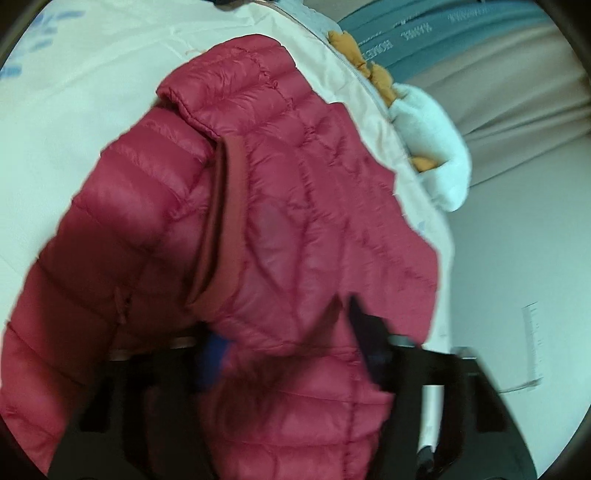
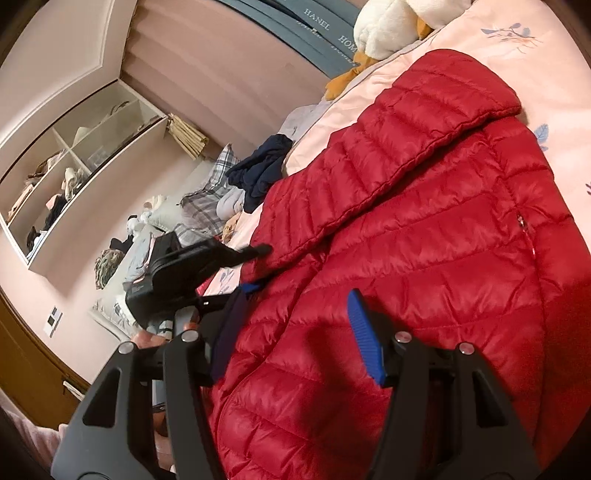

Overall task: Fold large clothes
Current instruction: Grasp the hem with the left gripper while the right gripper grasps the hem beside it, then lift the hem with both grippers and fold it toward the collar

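A red quilted puffer jacket [image 2: 424, 221] lies spread on the bed, collar toward the far end. In the left wrist view the jacket [image 1: 258, 203] fills the middle, one sleeve folded across its body. My left gripper [image 1: 286, 321] has a puffy fold of the jacket bunched between its fingers and is shut on it. The right wrist view shows that left gripper [image 2: 260, 266] clamped on the jacket's left edge. My right gripper [image 2: 297, 295] hovers over the near part of the jacket. It is open, and its blue pads [image 2: 364, 332] stand clear of the fabric below.
A white plush duck [image 2: 388, 26] with orange feet lies at the head of the floral bed sheet [image 2: 498, 37]. A dark navy garment [image 2: 262, 170] and plaid cloth [image 2: 207, 199] are piled beside the bed. Behind them is a wall shelf [image 2: 74, 166] holding clothes. A hand [image 2: 151, 338] grips the left gripper.
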`<state>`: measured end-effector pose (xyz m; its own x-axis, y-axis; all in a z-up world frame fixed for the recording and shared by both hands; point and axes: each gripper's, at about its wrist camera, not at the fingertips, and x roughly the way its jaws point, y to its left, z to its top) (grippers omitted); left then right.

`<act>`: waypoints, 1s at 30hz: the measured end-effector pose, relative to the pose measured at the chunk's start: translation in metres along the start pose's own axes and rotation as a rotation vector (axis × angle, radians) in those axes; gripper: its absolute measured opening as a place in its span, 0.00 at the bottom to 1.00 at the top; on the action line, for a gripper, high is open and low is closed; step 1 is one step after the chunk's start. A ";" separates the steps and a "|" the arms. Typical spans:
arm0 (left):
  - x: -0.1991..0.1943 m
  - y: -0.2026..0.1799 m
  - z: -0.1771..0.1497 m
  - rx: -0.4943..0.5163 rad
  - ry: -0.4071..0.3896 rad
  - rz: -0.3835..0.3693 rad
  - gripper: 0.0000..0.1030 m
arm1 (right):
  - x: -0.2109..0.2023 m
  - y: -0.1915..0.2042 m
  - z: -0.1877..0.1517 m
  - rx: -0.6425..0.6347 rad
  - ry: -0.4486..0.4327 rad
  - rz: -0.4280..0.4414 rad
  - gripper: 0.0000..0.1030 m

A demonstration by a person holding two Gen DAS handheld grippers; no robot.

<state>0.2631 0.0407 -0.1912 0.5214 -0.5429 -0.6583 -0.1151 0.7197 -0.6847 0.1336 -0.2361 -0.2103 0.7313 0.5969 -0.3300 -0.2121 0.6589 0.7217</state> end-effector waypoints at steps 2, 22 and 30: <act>-0.001 -0.003 0.001 0.025 -0.009 0.034 0.29 | 0.000 -0.002 0.000 0.008 -0.001 0.007 0.57; -0.033 -0.082 0.019 0.409 -0.204 0.231 0.15 | 0.003 -0.004 -0.002 0.016 0.004 -0.016 0.57; -0.021 -0.087 0.039 0.467 -0.217 0.284 0.15 | 0.004 0.008 0.004 0.001 0.026 -0.113 0.57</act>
<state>0.2953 0.0065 -0.1050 0.6915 -0.2350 -0.6831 0.0831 0.9652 -0.2479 0.1375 -0.2304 -0.2035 0.7333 0.5309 -0.4247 -0.1289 0.7220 0.6798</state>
